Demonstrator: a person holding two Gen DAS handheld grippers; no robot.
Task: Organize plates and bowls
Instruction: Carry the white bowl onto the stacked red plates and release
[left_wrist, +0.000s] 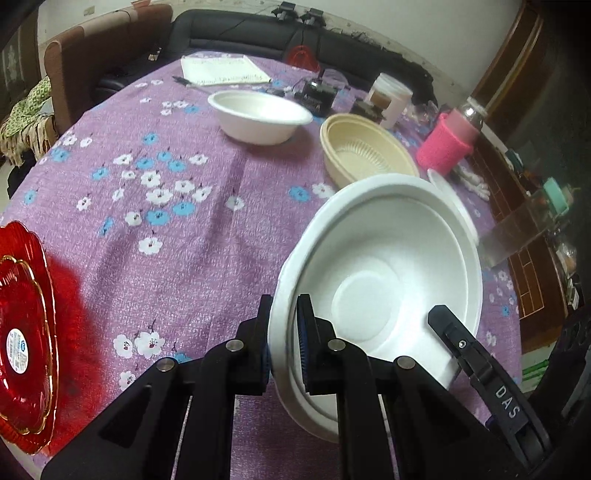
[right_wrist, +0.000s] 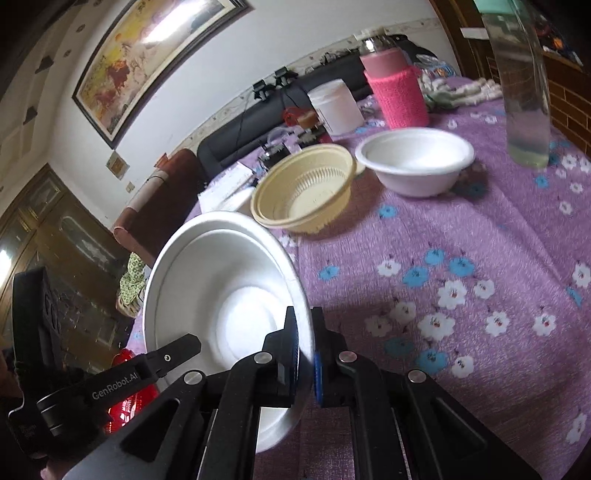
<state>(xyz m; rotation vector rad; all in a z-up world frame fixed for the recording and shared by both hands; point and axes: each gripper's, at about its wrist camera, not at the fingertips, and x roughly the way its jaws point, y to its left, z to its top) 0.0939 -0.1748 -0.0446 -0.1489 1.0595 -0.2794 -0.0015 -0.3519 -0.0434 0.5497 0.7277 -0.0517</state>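
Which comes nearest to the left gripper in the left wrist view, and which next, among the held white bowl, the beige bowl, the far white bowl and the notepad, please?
1. Held white bowl, its rim clamped in the left gripper.
2. Beige bowl, beyond it, toward the right.
3. Far white bowl, mid-table.
4. Notepad, at the far edge.

The right gripper (right_wrist: 304, 350) pinches the rim of a white bowl (right_wrist: 221, 291), held up above the purple flowery tablecloth (right_wrist: 461, 240). The left gripper (right_wrist: 184, 345) reaches into the bowl. Behind sit a tan bowl (right_wrist: 306, 188) and another white bowl (right_wrist: 415, 160).
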